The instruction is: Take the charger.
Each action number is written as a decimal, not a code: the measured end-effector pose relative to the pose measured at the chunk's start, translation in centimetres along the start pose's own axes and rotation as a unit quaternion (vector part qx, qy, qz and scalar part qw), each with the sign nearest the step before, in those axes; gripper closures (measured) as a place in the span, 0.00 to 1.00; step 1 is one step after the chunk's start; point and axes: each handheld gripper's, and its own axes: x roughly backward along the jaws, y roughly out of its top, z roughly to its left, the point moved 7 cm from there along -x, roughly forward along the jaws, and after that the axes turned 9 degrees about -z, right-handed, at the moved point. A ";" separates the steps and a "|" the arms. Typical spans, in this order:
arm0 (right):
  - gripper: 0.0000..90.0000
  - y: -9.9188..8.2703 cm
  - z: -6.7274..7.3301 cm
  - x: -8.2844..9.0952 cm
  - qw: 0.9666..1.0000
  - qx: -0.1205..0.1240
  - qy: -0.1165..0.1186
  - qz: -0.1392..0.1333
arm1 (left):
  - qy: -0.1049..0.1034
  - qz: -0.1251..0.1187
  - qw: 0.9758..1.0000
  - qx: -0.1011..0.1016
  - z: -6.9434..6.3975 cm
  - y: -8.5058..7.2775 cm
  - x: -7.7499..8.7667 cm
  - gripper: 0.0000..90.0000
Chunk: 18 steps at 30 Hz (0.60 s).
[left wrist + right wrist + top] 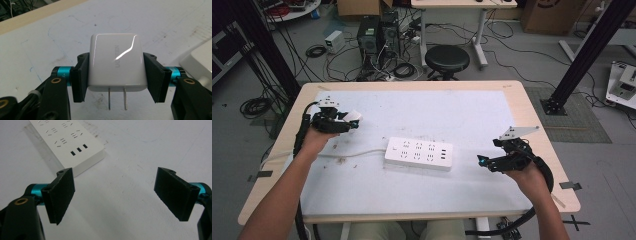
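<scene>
The left gripper clamps a glossy, rounded white charger, its two metal prongs showing. The right gripper gapes near the flat white power strip.

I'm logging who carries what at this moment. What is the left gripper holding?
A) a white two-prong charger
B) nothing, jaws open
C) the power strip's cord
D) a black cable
A: in the left gripper view the left gripper has its jaws clamped on both sides of a white charger, whose two metal prongs point toward the camera.
</scene>
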 end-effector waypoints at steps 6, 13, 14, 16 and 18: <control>0.19 0.0 0.4 0.0 1.000 0.006 0.006 -0.001 | -0.010 -0.029 0.999 -0.010 -2.7 0.6 2.0 0.47; 0.19 0.4 0.9 -0.4 1.000 0.017 0.011 -0.005 | -0.043 -0.063 0.996 -0.035 -6.4 1.2 3.7 0.47; 0.19 0.4 1.1 -0.4 1.000 0.016 0.012 -0.004 | -0.049 -0.066 0.996 -0.042 -6.9 1.3 4.0 0.47; 0.19 0.6 1.2 -0.4 1.000 0.018 0.011 -0.004 | -0.058 -0.071 0.994 -0.057 -8.2 1.4 4.6 0.47; 0.19 0.8 1.5 -0.4 1.000 0.023 0.014 -0.009 | -0.063 -0.074 0.993 -0.072 -9.1 1.4 5.0 0.47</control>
